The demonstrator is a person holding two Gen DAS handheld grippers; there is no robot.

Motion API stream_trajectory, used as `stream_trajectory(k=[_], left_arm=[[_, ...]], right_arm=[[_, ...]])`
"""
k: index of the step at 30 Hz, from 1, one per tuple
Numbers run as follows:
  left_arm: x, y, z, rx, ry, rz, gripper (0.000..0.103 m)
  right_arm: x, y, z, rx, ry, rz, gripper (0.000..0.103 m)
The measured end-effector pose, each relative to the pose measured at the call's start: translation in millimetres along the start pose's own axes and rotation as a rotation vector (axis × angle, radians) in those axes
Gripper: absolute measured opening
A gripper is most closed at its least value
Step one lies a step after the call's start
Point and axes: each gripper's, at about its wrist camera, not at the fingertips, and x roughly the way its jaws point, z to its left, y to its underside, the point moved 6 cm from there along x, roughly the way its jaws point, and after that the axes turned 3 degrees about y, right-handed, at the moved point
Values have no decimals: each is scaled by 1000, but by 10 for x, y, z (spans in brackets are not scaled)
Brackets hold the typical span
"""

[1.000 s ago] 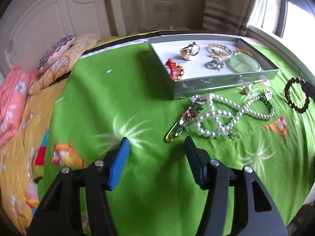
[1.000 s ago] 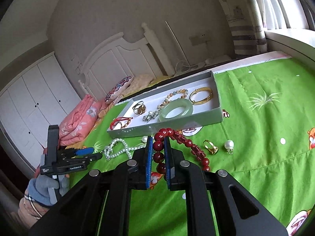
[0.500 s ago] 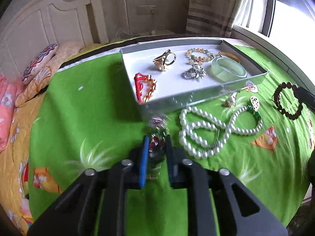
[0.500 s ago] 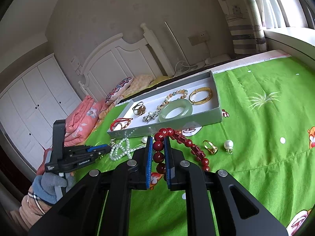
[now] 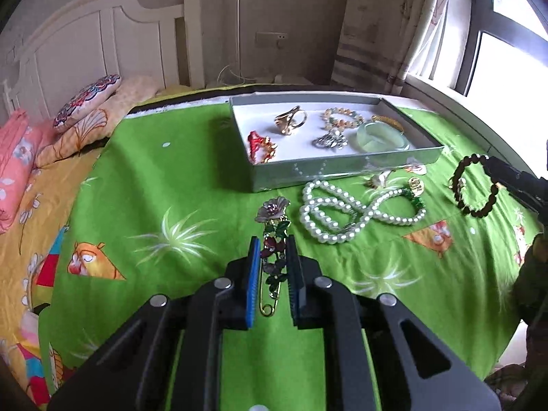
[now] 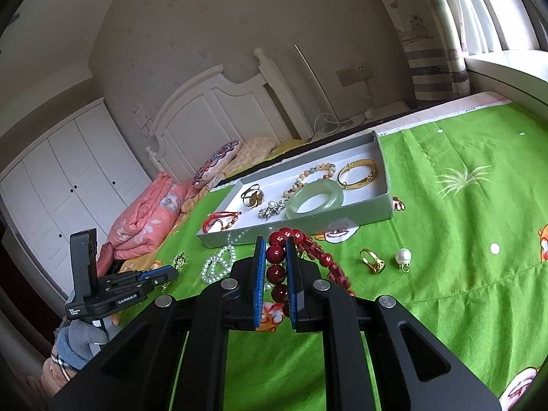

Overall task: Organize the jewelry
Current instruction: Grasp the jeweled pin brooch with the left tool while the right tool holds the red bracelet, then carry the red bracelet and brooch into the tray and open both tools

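Observation:
My left gripper (image 5: pixel 273 250) is shut on a flower brooch pin (image 5: pixel 273 229) and holds it above the green bedspread, in front of the grey jewelry box (image 5: pixel 328 171). My right gripper (image 6: pixel 276 251) is shut on a red bead bracelet (image 6: pixel 310 250), held just in front of the box (image 6: pixel 308 221). The box holds a jade bangle (image 6: pixel 314 198), a gold bangle (image 6: pixel 358 173), a ring, a silver brooch, a bead bracelet and a red cord bracelet (image 5: pixel 260 142). A pearl necklace (image 5: pixel 346 210) lies in front of the box.
A gold ring (image 6: pixel 372 260) and a pearl pendant (image 6: pixel 403 257) lie on the bedspread right of the right gripper. Small gold charms (image 5: pixel 416 183) sit by the pearls. Pillows (image 5: pixel 85 102) and a pink quilt (image 6: pixel 147 212) lie near the white headboard. A window is on the right.
My left gripper closed on the flower brooch pin and lifted it off the bedspread. The right gripper kept its hold on the red bracelet, nearly still.

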Motion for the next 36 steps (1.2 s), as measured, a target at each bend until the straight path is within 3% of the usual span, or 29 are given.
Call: stream_trajectory(k=[15,36], left_arm=[[-33,-145,-308,90,-26,-13,14],[242,-502,-565,170,-29,9,14]], right_arm=[[-91,-138,79,-10,-36,-37,11],[123,-700,241,-145,35,-69,11]])
